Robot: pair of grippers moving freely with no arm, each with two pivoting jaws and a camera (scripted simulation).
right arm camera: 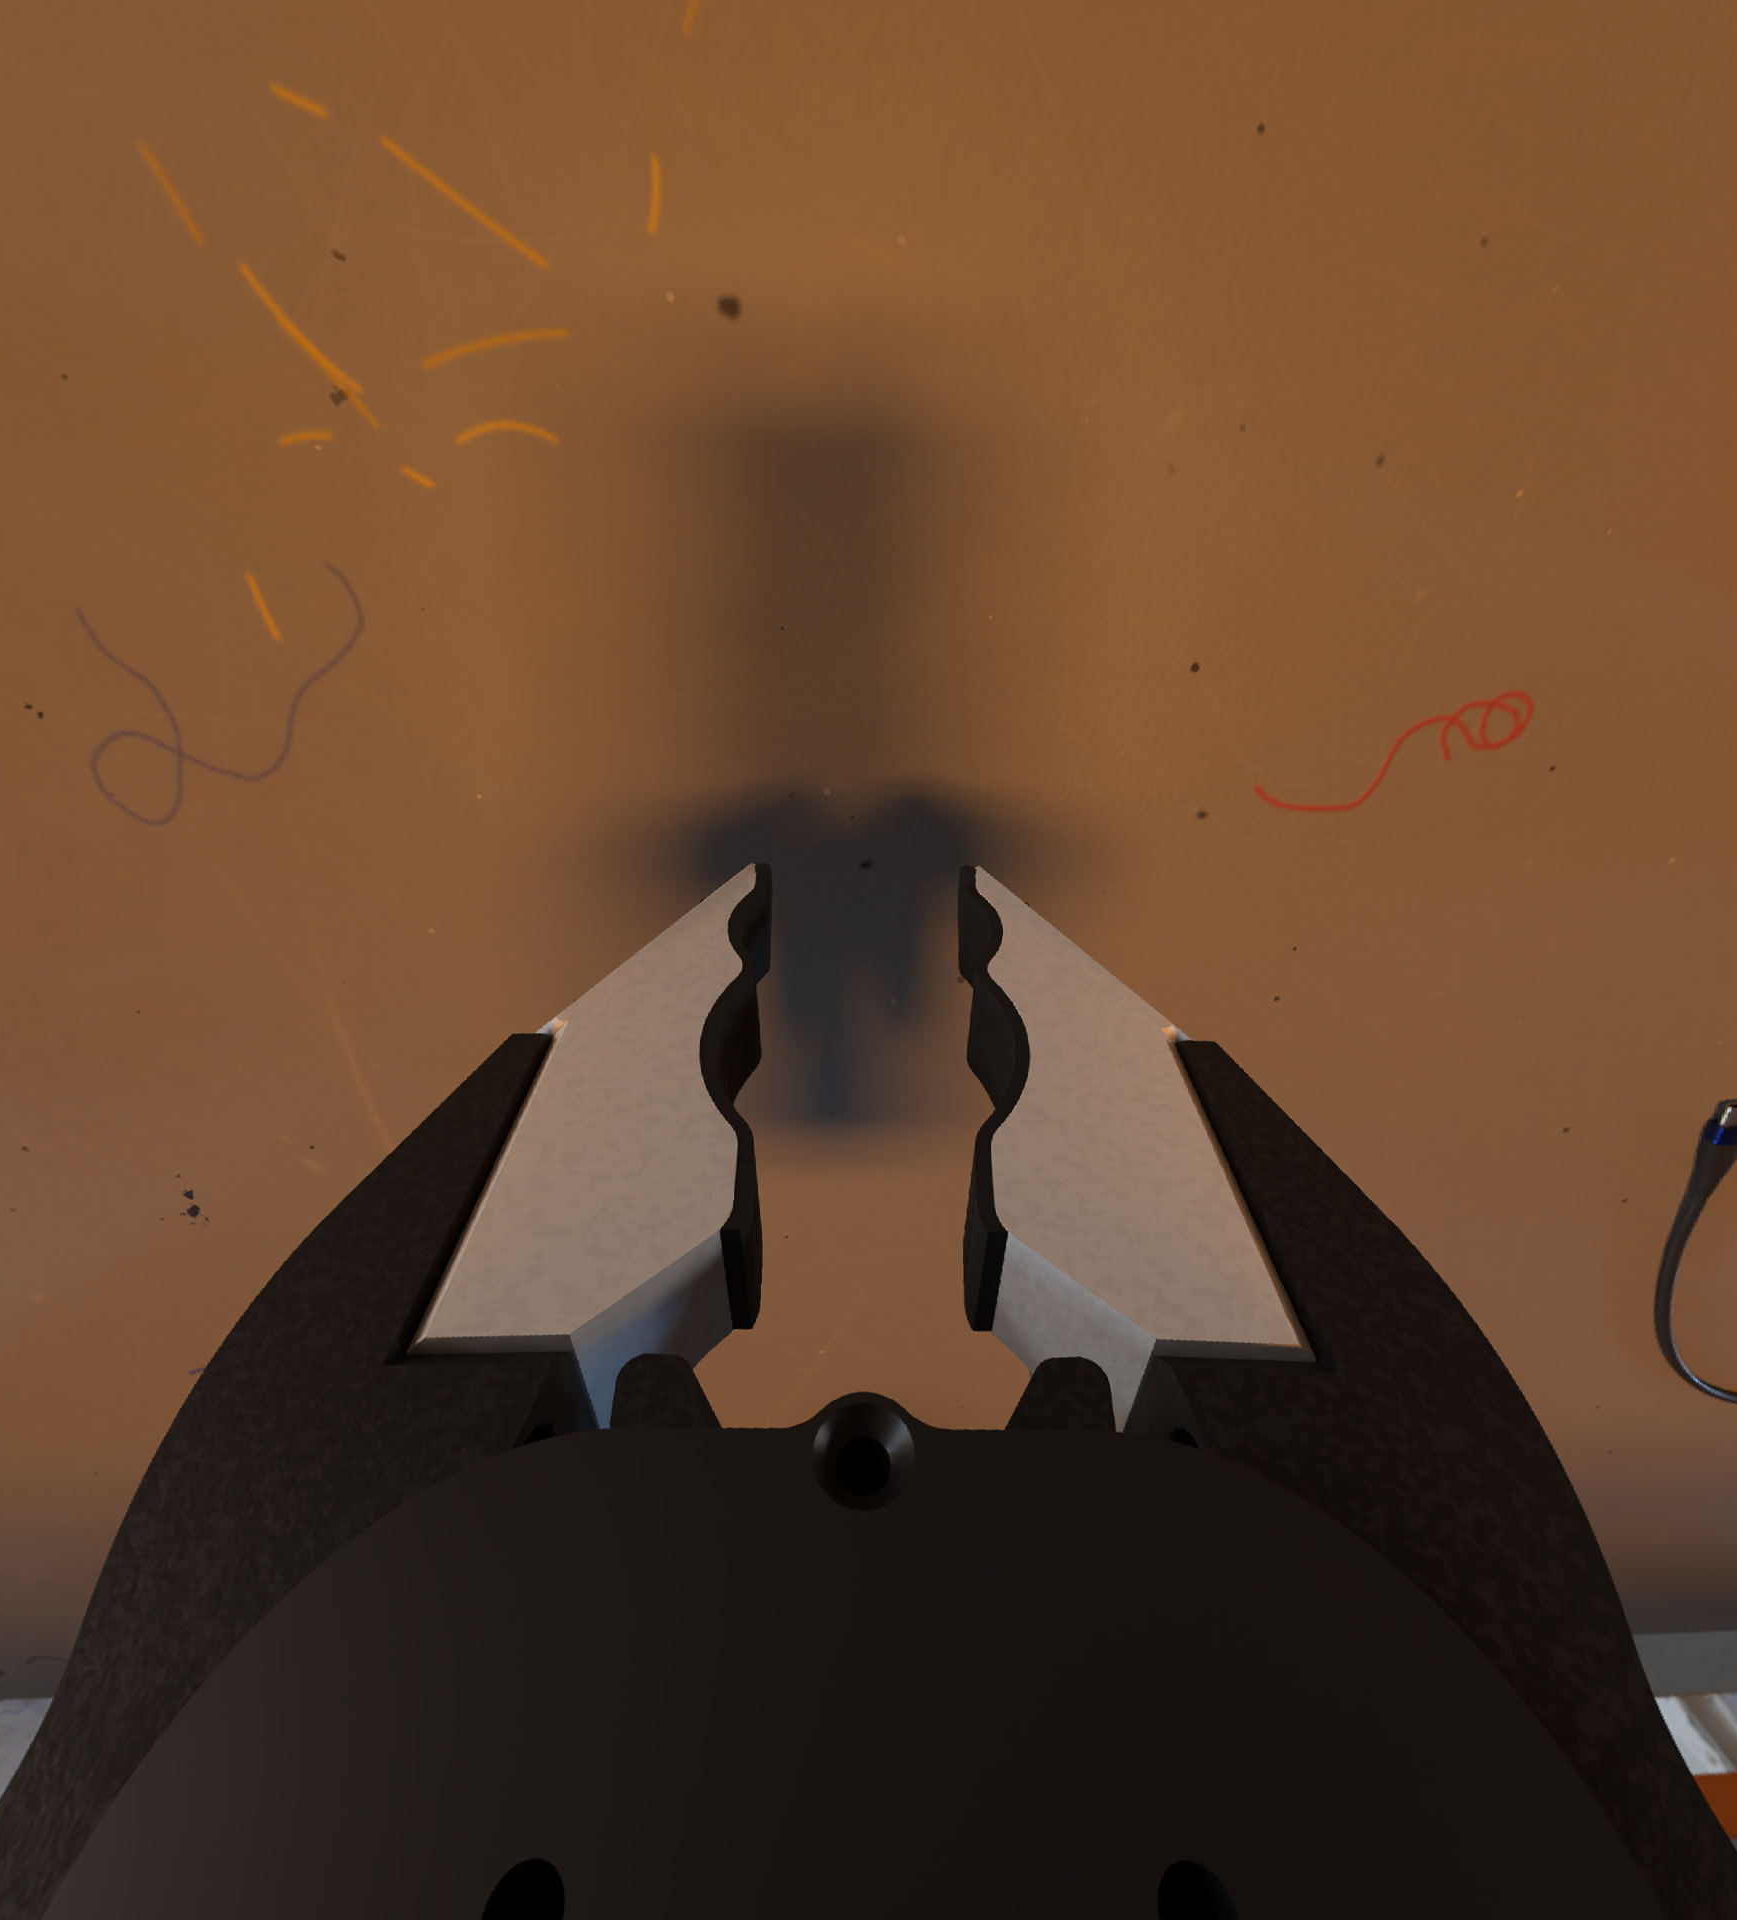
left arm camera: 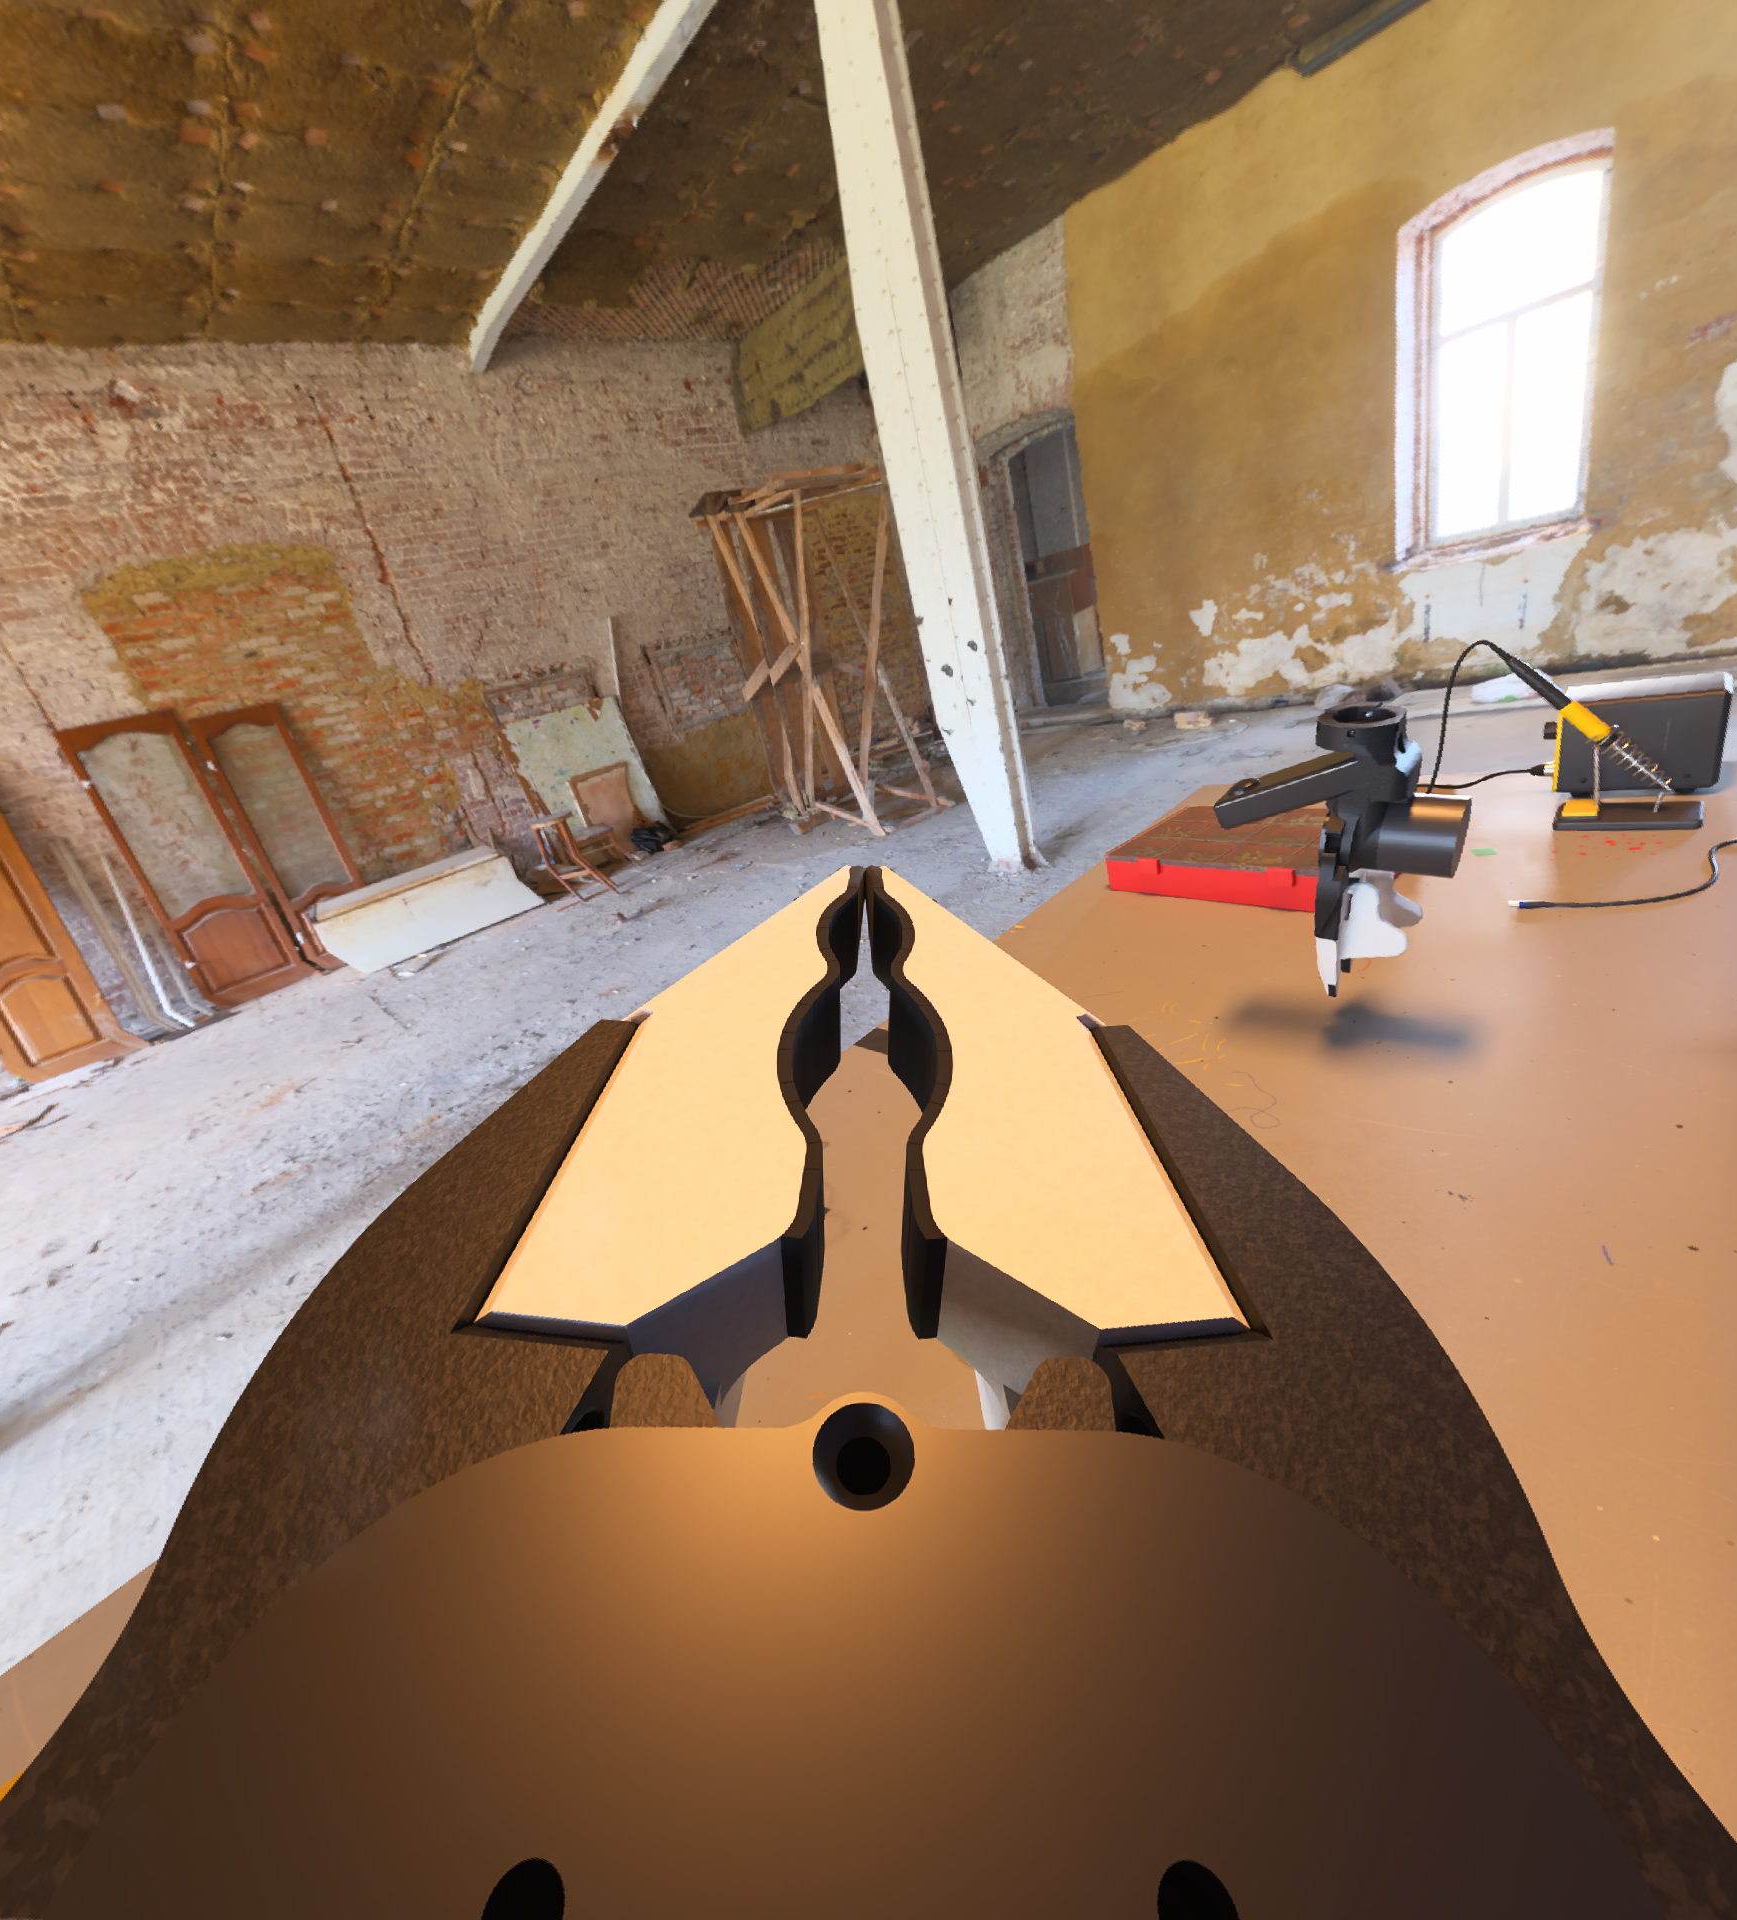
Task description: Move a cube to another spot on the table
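Note:
No cube shows in either view. My left gripper (left arm camera: pixel 864 878) is shut and empty, level above the left edge of the brown table (left arm camera: pixel 1466 1195). My right gripper (right arm camera: pixel 864 878) is open and empty, pointing straight down at bare table (right arm camera: pixel 1155 416), with its shadow beneath it. In the left wrist view the right gripper (left arm camera: pixel 1329 977) hovers farther off over the table, fingers pointing down, its shadow just below.
A red parts box (left arm camera: pixel 1212 857) lies at the table's far edge. A soldering station with iron and stand (left arm camera: pixel 1633 753) stands at the back right. A loose black cable (left arm camera: pixel 1674 883) lies near it; the cable also shows in the right wrist view (right arm camera: pixel 1695 1268). The table's left edge drops to the floor.

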